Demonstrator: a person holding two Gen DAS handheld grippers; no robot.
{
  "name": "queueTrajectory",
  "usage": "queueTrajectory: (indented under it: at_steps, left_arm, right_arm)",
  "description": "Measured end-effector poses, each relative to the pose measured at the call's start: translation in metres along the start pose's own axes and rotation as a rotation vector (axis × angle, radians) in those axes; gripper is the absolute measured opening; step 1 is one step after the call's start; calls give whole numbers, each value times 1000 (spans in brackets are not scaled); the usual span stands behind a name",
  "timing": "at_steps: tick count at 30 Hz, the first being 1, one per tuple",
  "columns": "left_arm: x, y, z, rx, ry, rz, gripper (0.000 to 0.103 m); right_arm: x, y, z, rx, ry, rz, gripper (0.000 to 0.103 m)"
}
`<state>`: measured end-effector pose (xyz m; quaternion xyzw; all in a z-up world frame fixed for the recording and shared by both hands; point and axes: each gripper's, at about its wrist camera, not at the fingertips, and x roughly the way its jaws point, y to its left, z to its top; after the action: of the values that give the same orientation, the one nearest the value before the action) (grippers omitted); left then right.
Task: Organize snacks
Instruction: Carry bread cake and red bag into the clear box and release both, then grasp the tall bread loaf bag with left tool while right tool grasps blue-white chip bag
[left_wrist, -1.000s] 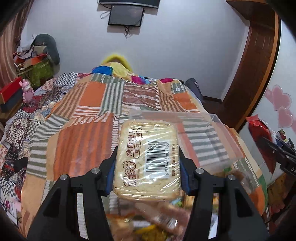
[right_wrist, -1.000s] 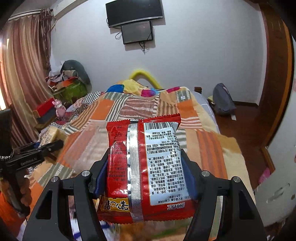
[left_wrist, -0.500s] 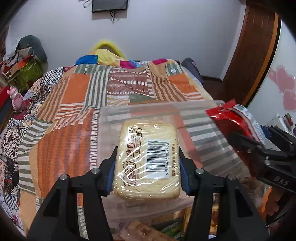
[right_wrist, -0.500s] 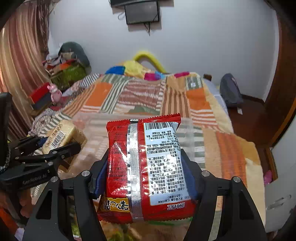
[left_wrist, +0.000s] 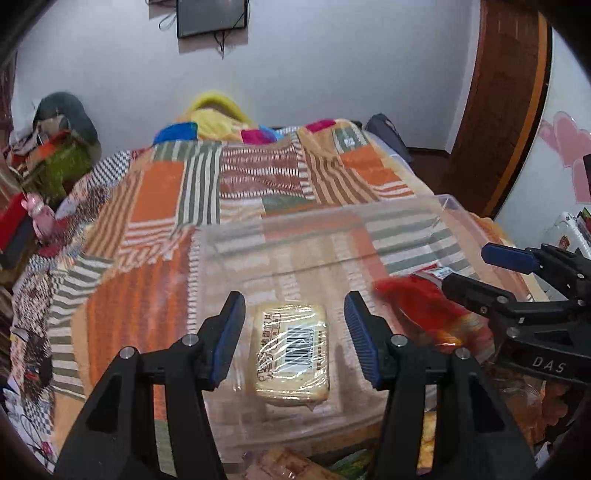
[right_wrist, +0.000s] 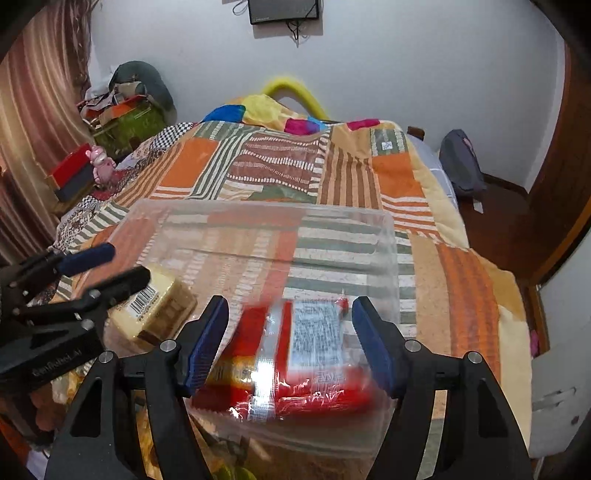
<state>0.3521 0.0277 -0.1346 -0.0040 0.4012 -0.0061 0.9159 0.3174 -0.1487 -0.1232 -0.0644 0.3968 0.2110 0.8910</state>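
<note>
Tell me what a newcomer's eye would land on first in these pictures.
First the clear plastic box on the patchwork bedspread, with two snacks inside. A pale yellow cake lies on its floor under the left gripper, free of the blue fingers. To its right a blurred red packet sits between the right gripper's opening fingers, untouched by them.

Bedroom with a patchwork-covered bed (right_wrist: 280, 173)
White wall (right_wrist: 406, 66), mounted screen (right_wrist: 283, 10), striped curtain (right_wrist: 33, 122) left, wooden door (left_wrist: 502, 96) right.
</note>
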Motion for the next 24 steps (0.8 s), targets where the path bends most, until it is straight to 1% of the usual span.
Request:
queueTrajectory:
  at_steps: [2,5,8,10,14,16,20,24]
  left_arm:
    - [-10,1,1,0,-11,-3,57]
    - [-30,5,0,-15,-38,-11,61]
    - [-53,6,-5,-19,-61,-19,65]
    - [-67,7,-12,-19,-66,-21,71]
    - [-92,12,-37,-18,-55,-26,76]
    - [-102,16,-53,-25,-50,-20,81]
    - [-114,26,-88,-48,-18,1,82]
    - [-117,38,-121,-74,35,15,82]
  right_arm:
    - [-11,-2,0,7,-21,14,68]
    - [-28,-3,-1,17,-54,37,71]
    - [-49,-2,-8,12,-91,38,73]
    - [-65,-1,-15,-4,-115,30,74]
    - [-89,1,-31,-12,-148,33,77]
    - [-98,2,-42,-9,-158,37,78]
    - [-107,5,-64,-3,-153,39,78]
    - [-110,10,-85,3,-132,41,78]
